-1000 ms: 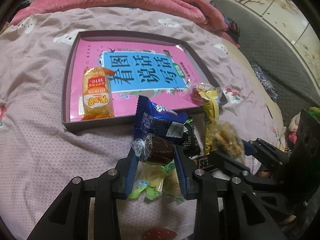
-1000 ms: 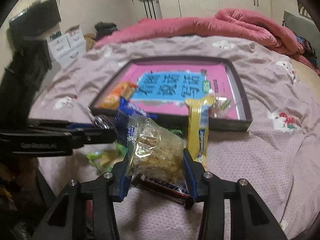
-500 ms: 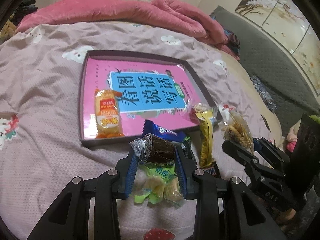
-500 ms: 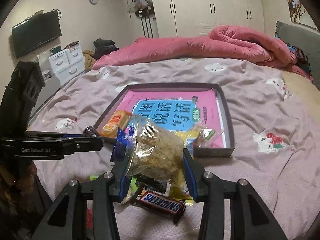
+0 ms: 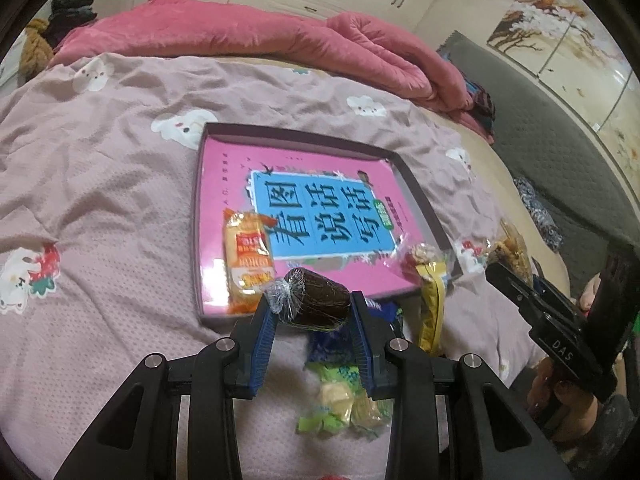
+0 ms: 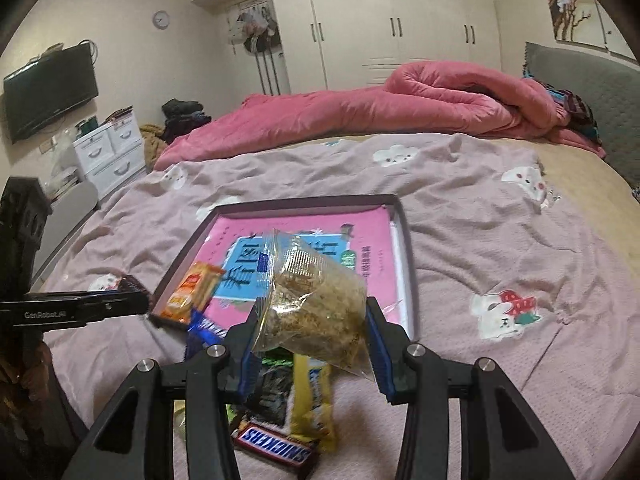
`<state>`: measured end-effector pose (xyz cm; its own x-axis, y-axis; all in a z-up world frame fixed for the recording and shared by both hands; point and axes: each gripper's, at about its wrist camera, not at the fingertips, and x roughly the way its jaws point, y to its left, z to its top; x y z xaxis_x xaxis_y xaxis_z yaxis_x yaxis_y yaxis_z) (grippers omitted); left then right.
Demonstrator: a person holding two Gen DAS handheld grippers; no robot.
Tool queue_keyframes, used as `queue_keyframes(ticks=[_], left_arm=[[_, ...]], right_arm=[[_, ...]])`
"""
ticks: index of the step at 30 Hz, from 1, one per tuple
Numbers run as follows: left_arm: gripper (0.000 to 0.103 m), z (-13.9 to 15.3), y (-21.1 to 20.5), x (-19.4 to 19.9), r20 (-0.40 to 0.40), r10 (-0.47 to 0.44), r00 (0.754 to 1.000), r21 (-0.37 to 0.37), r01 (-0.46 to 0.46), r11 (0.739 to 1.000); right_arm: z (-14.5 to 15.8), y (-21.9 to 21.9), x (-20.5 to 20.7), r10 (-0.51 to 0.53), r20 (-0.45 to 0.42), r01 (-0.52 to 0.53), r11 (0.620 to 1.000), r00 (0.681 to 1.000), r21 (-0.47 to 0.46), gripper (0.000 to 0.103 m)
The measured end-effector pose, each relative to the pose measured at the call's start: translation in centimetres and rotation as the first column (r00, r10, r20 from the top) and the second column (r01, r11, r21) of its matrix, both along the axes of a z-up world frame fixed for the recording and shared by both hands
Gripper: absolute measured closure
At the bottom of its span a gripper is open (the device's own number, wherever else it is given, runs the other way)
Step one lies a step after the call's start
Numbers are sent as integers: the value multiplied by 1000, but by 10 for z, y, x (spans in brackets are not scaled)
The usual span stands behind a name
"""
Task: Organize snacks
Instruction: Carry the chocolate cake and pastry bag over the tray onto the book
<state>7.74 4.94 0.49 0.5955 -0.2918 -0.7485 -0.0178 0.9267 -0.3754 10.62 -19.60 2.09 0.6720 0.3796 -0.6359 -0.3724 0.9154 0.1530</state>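
My left gripper [image 5: 314, 314] is shut on a dark brown wrapped cake [image 5: 316, 300], held above the near rim of the shallow box [image 5: 298, 136] with a pink and blue book in it. An orange snack pack [image 5: 248, 258] lies in the box. My right gripper [image 6: 312, 330] is shut on a clear bag of golden crisp snack [image 6: 316, 300], held above a pile of snacks near the box [image 6: 408, 264]. The pile holds a Snickers bar [image 6: 276, 446], a yellow bar [image 6: 312, 396] and a blue packet [image 6: 204, 328]. The right gripper also shows in the left wrist view [image 5: 504, 276].
Green candy packs [image 5: 344, 400] and a yellow bar [image 5: 432, 308] lie on the pink patterned bedsheet [image 5: 100, 208] before the box. A pink quilt [image 6: 380, 108] lies across the far side of the bed. Drawers [image 6: 108, 152] and a wall TV [image 6: 48, 88] stand left.
Both grippers have risen and pulled back with their snacks. The box and the snack pile now look farther and lower in both views.
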Motion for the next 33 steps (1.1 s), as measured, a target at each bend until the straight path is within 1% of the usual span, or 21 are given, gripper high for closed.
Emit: queue_keyframes(ticks=[9,14,22,33], left_arm=[[66,5,5,17,21,28,999,4,-28,1000],[66,0,4,25,13,27,1000,13,-27,1000],[66,-15,-1,41,-21,14,1000,8,-14,1000],[66,-28,-8,56,-43,-2,999,10,2,1000]], right_arm=[[-1,-11,23,-56,-9,56,998,998,21,57],[-12,-14,35,-75,-52,77,996,996,35,57],[-28,-17,49,-88,-113,94,994,990,54,57],[-48,-15,61,-86,-186,103,991,979,88,57]])
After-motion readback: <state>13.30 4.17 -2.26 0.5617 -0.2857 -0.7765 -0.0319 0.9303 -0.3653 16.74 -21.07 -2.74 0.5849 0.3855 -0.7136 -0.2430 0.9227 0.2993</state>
